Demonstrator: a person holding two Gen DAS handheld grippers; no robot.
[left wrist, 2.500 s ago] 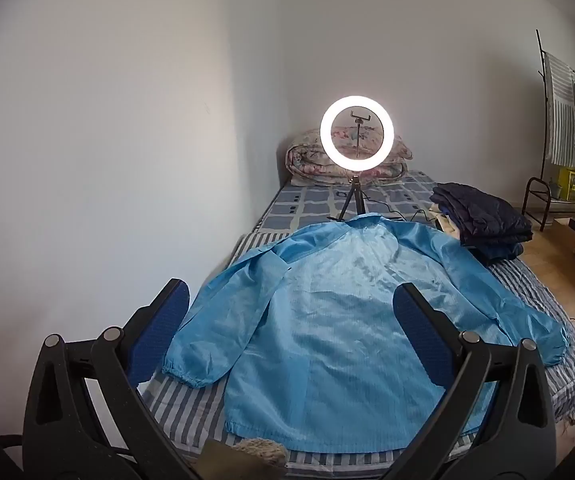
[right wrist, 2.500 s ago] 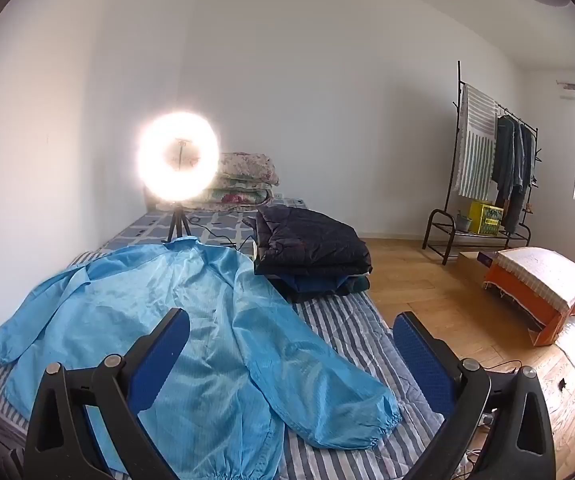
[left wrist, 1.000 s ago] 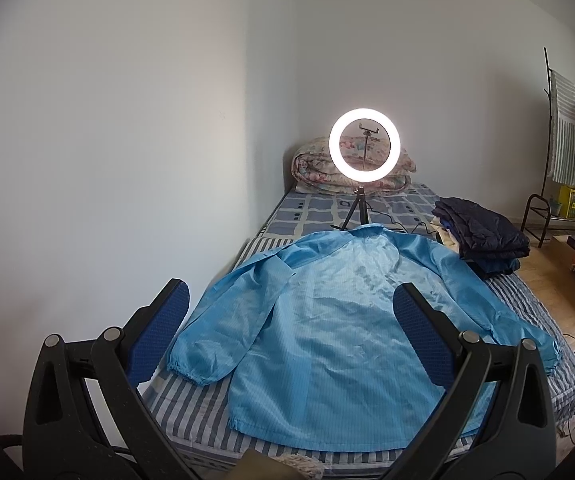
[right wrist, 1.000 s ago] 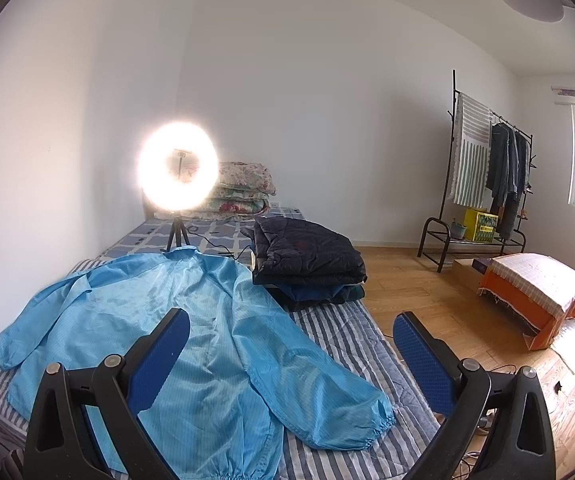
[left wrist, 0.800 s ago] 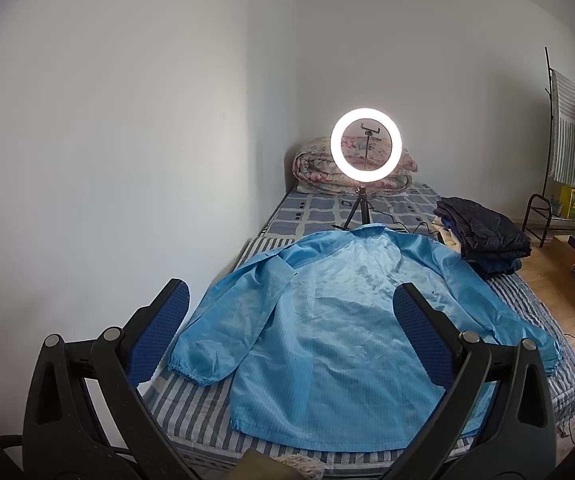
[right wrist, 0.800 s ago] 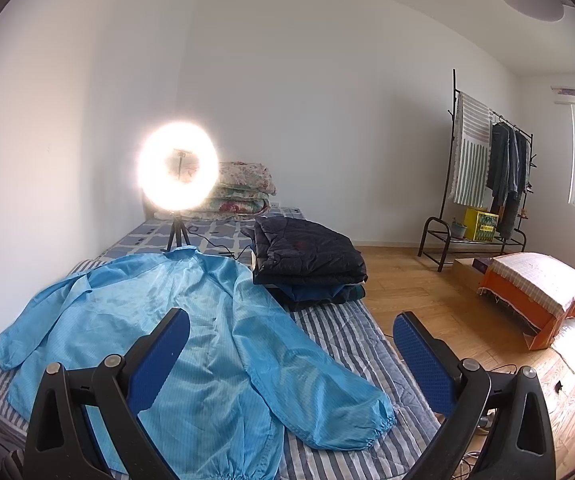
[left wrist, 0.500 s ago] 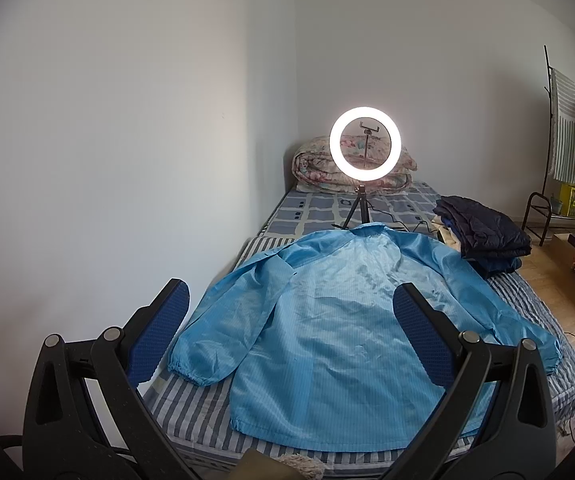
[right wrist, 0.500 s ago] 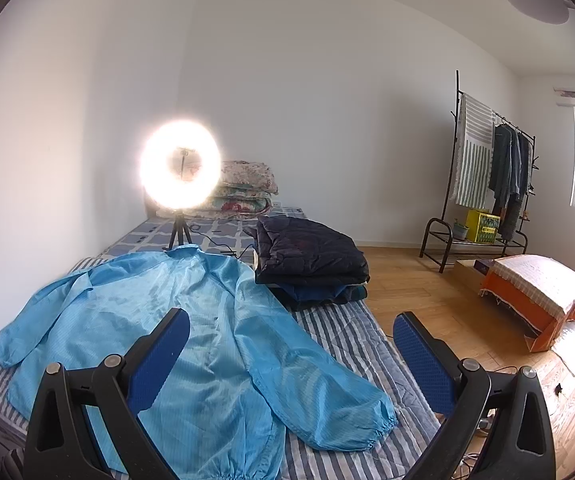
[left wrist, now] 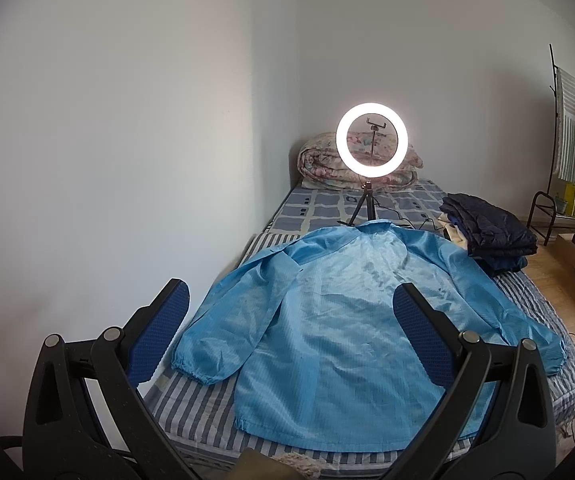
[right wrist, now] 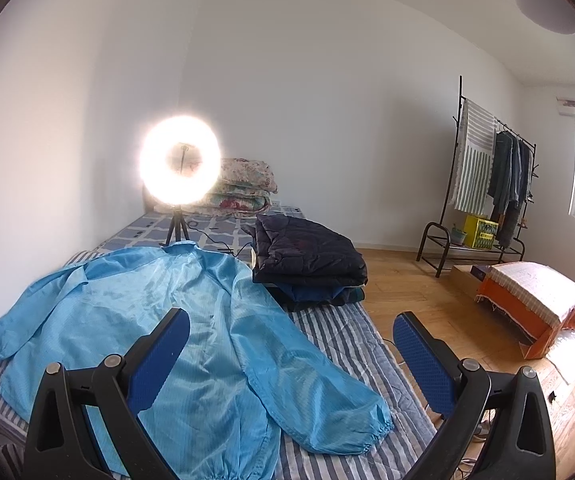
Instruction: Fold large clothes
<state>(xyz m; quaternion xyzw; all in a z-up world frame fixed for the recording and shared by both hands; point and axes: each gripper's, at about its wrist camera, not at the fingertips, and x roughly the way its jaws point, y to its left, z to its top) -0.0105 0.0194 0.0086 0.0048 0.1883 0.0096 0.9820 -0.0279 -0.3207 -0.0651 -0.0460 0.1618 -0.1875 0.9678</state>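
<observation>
A large light-blue jacket (left wrist: 343, 320) lies spread flat on the striped bed (left wrist: 191, 404), collar toward the far end and both sleeves stretched out. In the right wrist view the same jacket (right wrist: 159, 320) fills the left half, its right sleeve cuff (right wrist: 367, 424) near the bed's edge. My left gripper (left wrist: 291, 304) hovers open above the near hem, holding nothing. My right gripper (right wrist: 291, 332) is open too, held above the right sleeve and clear of the fabric.
A lit ring light (left wrist: 371, 140) on a small tripod stands behind the collar, with rolled quilts (left wrist: 327, 164) beyond. Folded dark clothes (right wrist: 307, 256) are stacked on the bed's right. A clothes rack (right wrist: 483, 184) and an orange stool (right wrist: 527, 300) stand on the wooden floor. A wall runs along the bed's left.
Both grippers have drawn back and risen slightly from the bed over the last seconds, then held nearly still. The jacket has not moved.
</observation>
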